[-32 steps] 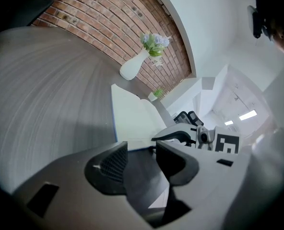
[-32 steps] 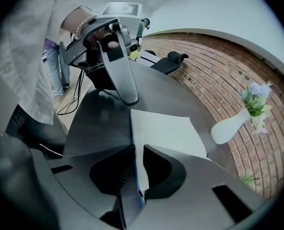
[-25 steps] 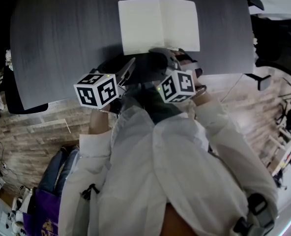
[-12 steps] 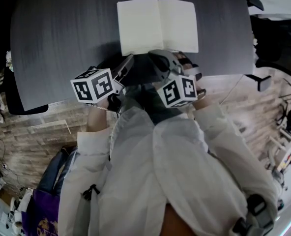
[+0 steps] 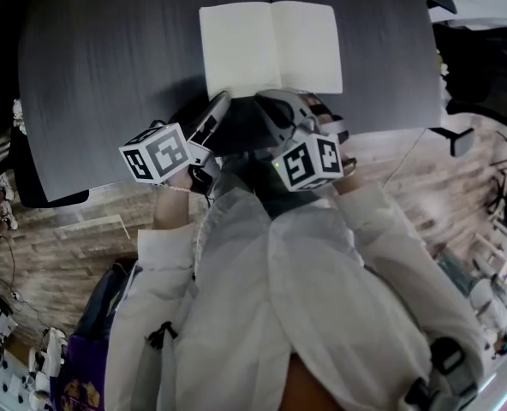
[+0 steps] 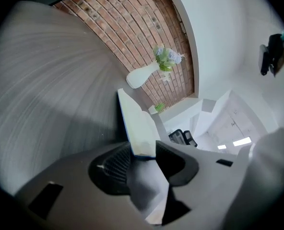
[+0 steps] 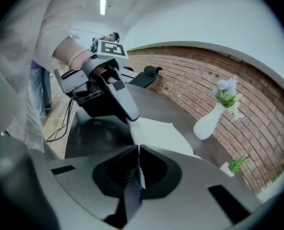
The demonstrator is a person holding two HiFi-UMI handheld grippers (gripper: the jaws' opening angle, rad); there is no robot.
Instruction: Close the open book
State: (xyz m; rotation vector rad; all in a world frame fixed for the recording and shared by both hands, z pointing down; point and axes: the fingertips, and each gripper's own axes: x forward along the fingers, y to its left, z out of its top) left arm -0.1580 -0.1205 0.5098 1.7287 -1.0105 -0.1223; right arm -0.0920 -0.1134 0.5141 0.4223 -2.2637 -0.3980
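- Well, nearest me, my right tongs (image 7: pixel 138 150) sit at the near edge of the book (image 5: pixel 271 45), about its middle. They are pressed almost together on a thin, blue-rimmed edge, and whether that is cover or leaf I cannot tell. They have just been closing, and I judge that is to get a hold for lifting one half.
- Just beside them, at the book's near left corner, my left tongs (image 6: pixel 143 148) stand spread wide with that corner between them. They have just been closing a little, yet no pad seems to press on it. I read this as a steadying hold being set up.
- Further out, the book lies open and flat on the dark worktop (image 5: pixel 108 67), both white pages up, so I judge the closing not yet begun.
- Next, one half should swing over the spine onto the other, though so thin a pinch could slip or crease a page.
- Beyond the book, well apart from it, a white vase (image 7: pixel 208 121) stands before a brick wall (image 7: pixel 257 95).
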